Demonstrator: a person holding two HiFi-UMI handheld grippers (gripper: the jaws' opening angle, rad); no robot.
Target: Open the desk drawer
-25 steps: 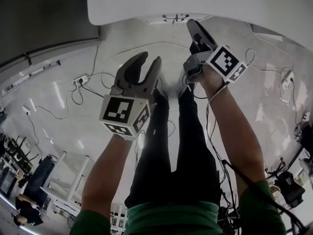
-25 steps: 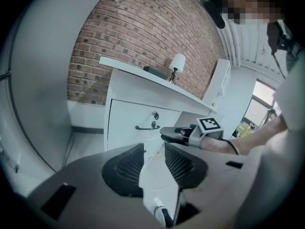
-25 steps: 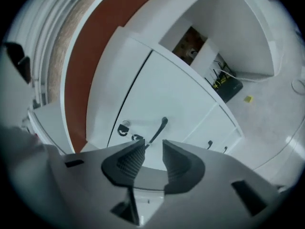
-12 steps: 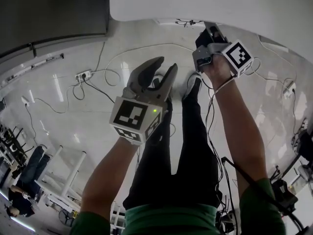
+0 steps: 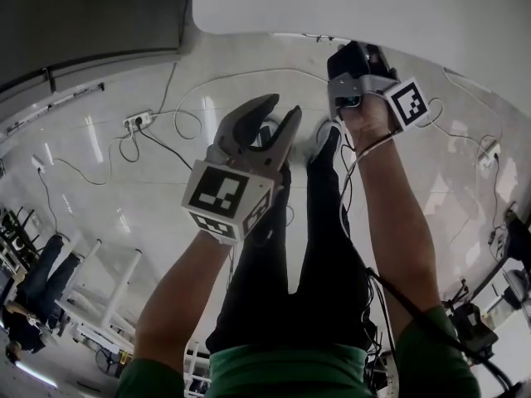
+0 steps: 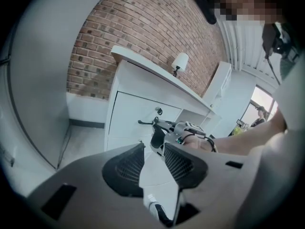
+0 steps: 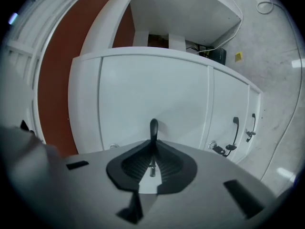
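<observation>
The white desk [image 5: 373, 7] fills the top of the head view. Its drawer front [image 7: 143, 94] faces the right gripper view, with a black bar handle [image 7: 153, 128] on it. My right gripper [image 7: 152, 163] has just been closing, and its pads now pinch this handle. In the head view the right gripper [image 5: 353, 60] sits at the desk's edge, fingertips hidden. The left gripper view shows the right gripper [image 6: 159, 132] at the handle [image 6: 145, 122]. My left gripper [image 5: 265, 127] hangs open and empty above the floor, short of the desk.
Two more black handles [image 7: 235, 128] and a key in a lock [image 7: 219, 149] sit on the neighbouring fronts. Cables and a power strip [image 5: 137, 123] lie on the floor. A small lamp [image 6: 180, 61] stands on the desk before a brick wall.
The right gripper has rolled and moved in under the desk edge, and its jaws have closed. The left gripper has stayed almost still and open.
</observation>
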